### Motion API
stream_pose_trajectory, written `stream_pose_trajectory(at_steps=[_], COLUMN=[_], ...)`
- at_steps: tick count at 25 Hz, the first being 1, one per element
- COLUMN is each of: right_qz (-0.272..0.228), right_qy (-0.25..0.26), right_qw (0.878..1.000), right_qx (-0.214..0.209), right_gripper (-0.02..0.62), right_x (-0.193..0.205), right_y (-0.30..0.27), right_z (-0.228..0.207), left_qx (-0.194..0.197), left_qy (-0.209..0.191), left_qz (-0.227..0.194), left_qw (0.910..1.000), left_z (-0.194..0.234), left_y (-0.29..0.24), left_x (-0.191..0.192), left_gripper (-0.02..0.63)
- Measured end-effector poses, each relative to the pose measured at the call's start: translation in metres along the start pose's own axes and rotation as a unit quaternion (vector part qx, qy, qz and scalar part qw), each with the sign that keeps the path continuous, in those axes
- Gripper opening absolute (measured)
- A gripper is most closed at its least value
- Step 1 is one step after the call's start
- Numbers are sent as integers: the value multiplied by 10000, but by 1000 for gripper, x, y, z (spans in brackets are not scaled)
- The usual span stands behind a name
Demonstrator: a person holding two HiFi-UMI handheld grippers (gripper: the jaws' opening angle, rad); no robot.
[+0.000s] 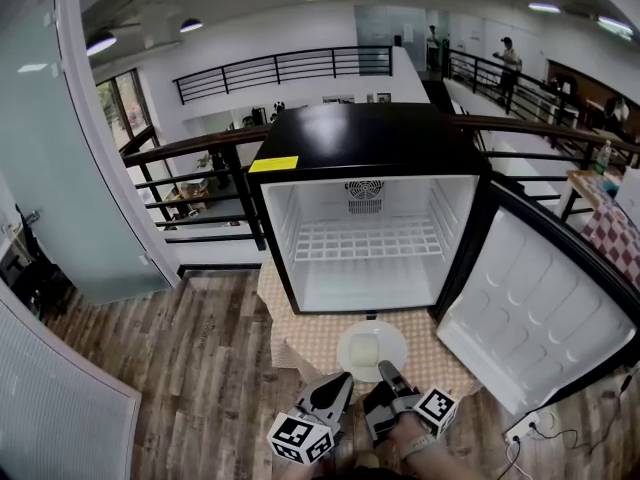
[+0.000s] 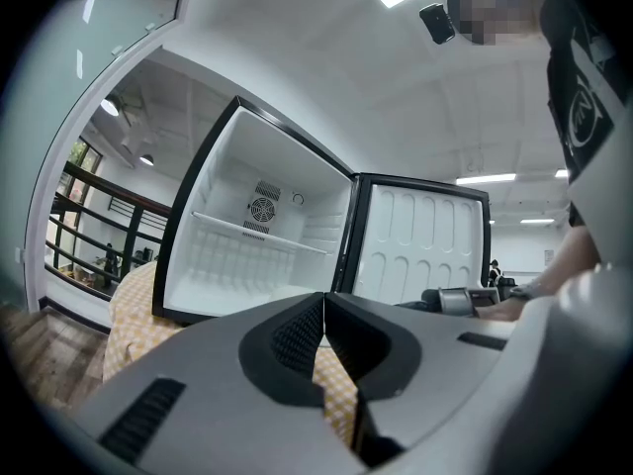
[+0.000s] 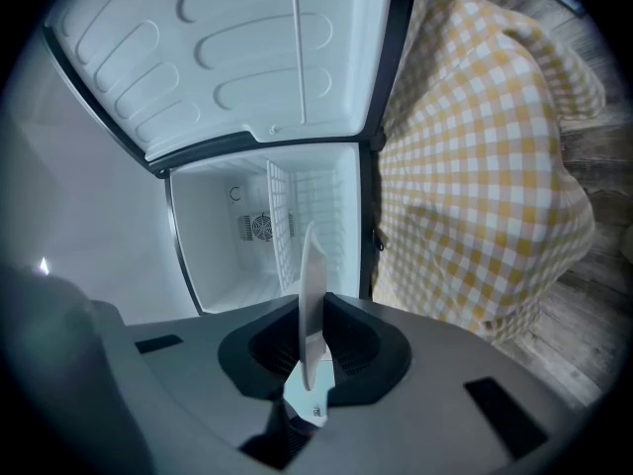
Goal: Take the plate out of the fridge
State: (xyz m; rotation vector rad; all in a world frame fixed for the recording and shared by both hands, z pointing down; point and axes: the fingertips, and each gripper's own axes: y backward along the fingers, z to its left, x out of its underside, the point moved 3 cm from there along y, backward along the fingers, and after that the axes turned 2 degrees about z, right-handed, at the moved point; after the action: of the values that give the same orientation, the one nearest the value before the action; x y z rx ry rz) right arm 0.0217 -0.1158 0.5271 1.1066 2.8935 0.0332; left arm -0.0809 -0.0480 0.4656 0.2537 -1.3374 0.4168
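Note:
The white plate point(image 1: 371, 351) is outside the small black fridge point(image 1: 366, 140), above the checkered cloth point(image 1: 306, 345) in front of it. My right gripper point(image 1: 387, 375) is shut on the plate's near rim; in the right gripper view the plate point(image 3: 311, 300) stands edge-on between the jaws. The fridge point(image 3: 262, 228) is open and bare inside, with only a white wire shelf point(image 1: 366, 239). My left gripper point(image 1: 337, 390) is shut on nothing, just left of the plate. In the left gripper view its jaws point(image 2: 324, 327) meet, with the fridge point(image 2: 252, 236) beyond.
The fridge door point(image 1: 535, 311) hangs open to the right. A black railing point(image 1: 190, 183) runs behind the fridge, a glass partition point(image 1: 45, 148) stands at the left. A power strip point(image 1: 530, 427) lies on the wooden floor at lower right. People stand far back right.

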Motion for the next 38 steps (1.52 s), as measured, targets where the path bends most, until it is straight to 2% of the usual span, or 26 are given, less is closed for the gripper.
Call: stream_pose_trajectory(at_steps=[14,30,38], right_qz=[-214,-376,-410], right_qy=[-57,2,71], right_qw=[9997,9993,9990], right_qx=[30,-13,-167], right_gripper=[48,48,48], right_x=[29,53,66], right_y=[23,56,76], right_z=[-2,0,5], left_qx=[92,241,334], left_qy=[39,46,47], left_qz=[87,72,62], left_qw=[9999,9997,9994], left_z=[1,-18,-31], left_y=[36,73,91], left_x=[1,9,13], left_gripper=[9,9,9])
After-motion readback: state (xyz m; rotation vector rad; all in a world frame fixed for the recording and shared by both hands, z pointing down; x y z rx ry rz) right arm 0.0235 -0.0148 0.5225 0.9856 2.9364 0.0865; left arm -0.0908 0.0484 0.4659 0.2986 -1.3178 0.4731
